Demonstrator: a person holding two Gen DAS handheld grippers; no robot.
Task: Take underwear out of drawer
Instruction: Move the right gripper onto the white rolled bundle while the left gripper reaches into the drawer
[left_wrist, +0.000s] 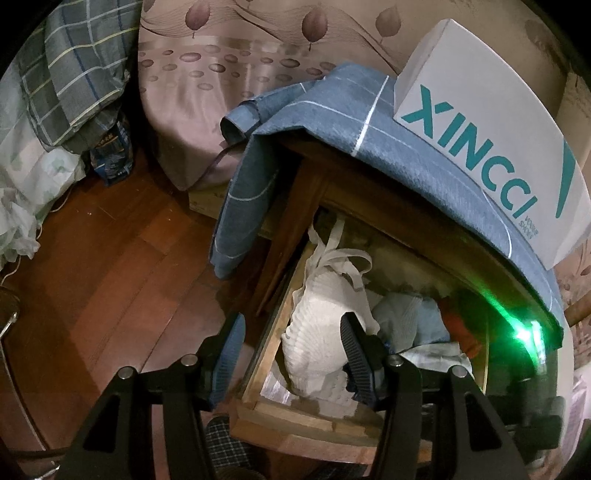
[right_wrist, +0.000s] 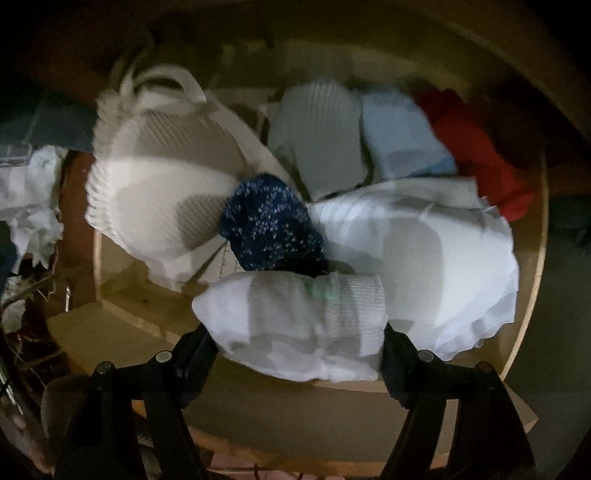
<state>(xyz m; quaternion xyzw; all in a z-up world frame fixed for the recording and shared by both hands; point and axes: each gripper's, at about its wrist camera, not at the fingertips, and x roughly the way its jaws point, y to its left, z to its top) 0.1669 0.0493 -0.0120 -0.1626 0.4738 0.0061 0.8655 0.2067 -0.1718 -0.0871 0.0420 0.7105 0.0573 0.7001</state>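
— Wood first, on the left: the drawer (left_wrist: 271, 332) stands pulled out from under the blue checked cloth (left_wrist: 332, 122). Is that step done?

— Yes, I'd call it done. The left gripper (left_wrist: 291, 354) sits at the drawer's left corner, jaws apart. One finger is outside the side wall and the other is inside, against the white padded garment (left_wrist: 317, 332). Nothing looks pinched there. It may be steadying the drawer, though I cannot tell that.

— And moving across?

— In the right wrist view the padded garment lies at the left of the drawer, then a navy speckled piece (right_wrist: 269, 225) in the middle. Just in front of that is the white roll (right_wrist: 295, 314).

— Is the roll held?

— It is. The right gripper (right_wrist: 299, 341) is clamped on it, one finger at each end, pointing down into the drawer. The roll seems to sit above the pile, near the front wall, so I judge the lift has begun. It is not yet clear of the drawer.

— What lies further right?

— A large white garment, a pale blue piece (right_wrist: 399, 136) and a red piece (right_wrist: 476, 155), all untouched inside.

— So what's left?

— Carrying the roll over the front edge and out. Whether it is truly underwear I cannot say; the picture is blurred.
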